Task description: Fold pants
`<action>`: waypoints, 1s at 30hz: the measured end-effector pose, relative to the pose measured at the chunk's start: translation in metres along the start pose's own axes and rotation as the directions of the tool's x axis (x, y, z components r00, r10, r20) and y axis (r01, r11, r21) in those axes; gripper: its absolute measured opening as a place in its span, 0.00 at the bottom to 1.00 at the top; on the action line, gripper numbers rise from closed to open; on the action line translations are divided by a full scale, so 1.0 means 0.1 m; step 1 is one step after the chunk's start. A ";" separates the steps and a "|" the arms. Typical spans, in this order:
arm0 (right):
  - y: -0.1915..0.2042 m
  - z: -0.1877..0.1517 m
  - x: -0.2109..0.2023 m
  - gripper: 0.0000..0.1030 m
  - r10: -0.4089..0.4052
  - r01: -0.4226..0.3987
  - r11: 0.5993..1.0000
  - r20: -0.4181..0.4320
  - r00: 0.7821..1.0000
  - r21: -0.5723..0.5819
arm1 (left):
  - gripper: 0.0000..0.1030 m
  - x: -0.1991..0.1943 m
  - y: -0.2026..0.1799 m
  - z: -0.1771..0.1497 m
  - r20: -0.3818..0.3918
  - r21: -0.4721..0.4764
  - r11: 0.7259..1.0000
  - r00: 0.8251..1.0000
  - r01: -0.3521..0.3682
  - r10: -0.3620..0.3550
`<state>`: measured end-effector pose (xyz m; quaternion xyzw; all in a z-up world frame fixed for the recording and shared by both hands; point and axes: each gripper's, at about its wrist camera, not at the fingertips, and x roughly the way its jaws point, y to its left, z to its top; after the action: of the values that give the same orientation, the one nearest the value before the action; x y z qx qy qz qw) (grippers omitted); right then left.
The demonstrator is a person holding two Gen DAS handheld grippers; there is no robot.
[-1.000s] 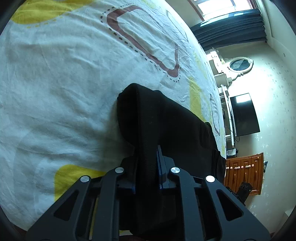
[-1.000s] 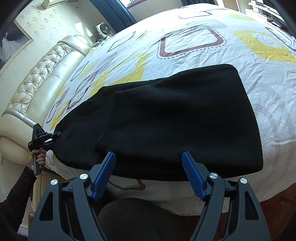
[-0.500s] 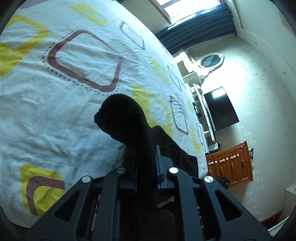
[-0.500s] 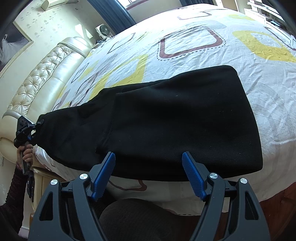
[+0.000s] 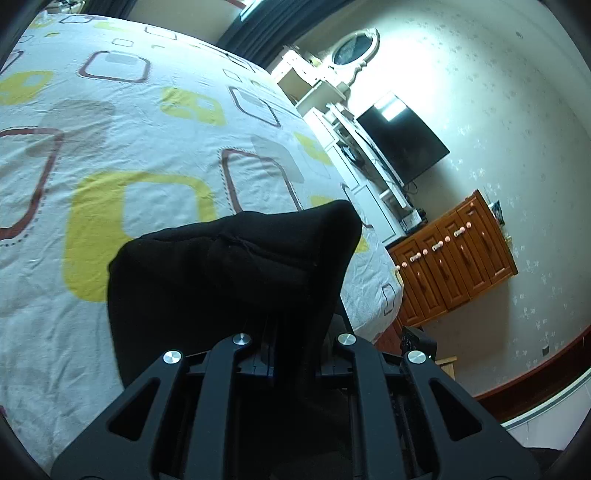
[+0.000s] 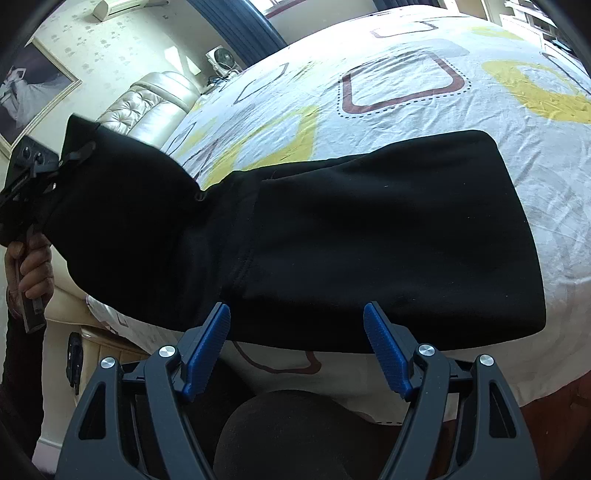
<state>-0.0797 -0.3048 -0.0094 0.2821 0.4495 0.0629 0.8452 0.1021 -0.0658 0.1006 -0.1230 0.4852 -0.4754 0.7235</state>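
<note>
Where the bed [image 6: 424,48] fills most of both views, its white sheet is printed with yellow, maroon and grey rounded squares and lies lightly creased. At the bed's head stands a cream tufted headboard [image 6: 155,99], with a framed picture [image 6: 33,85] on the wall beside it and dark curtains [image 6: 236,22] further along. Past the bed's foot edge, in the left wrist view, a white vanity with an oval mirror [image 5: 356,46], a wall-mounted television [image 5: 402,144] and a brown wooden cabinet [image 5: 454,258] line the pale patterned wall.

The black pants [image 6: 369,236] lie flat along the near edge of the bed, their right end squared off short of the bed's foot corner. Their left end is lifted clear of the sheet, towards the headboard corner, and hangs from the left gripper [image 6: 55,162], which a hand [image 6: 31,269] grips by its handle. In the left wrist view the left gripper [image 5: 291,332] has its jaws pressed together on the cloth, which bunches in a dark hump over the fingers.

The right gripper [image 6: 297,350] hovers just off the near edge of the bed, its blue-padded jaws spread wide with nothing between them. The pads [image 6: 386,354] sit just short of the pants' near hem, not touching it.
</note>
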 end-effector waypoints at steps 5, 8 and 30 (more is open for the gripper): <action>0.03 -0.01 -0.01 0.72 0.030 -0.030 1.000 -0.008 1.000 0.008 | 0.12 0.80 -0.14 -0.03 -0.090 -0.010 0.999 0.995 -0.036 0.035; 0.01 0.00 -0.01 0.72 0.055 -0.055 0.998 -0.009 0.998 0.025 | 0.12 1.20 -0.17 -0.08 -0.135 -0.021 0.998 0.989 -0.055 0.052; -0.39 0.00 -0.33 0.72 0.029 -0.057 0.972 0.126 0.992 0.227 | 0.12 2.17 -0.51 -0.20 -0.215 0.014 0.990 0.966 -0.143 0.143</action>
<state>-0.1048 -0.3493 -0.0063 0.3911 0.3950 0.0115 0.8312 0.0730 -0.2620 -0.0040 -0.0360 0.5689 -0.4320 0.6989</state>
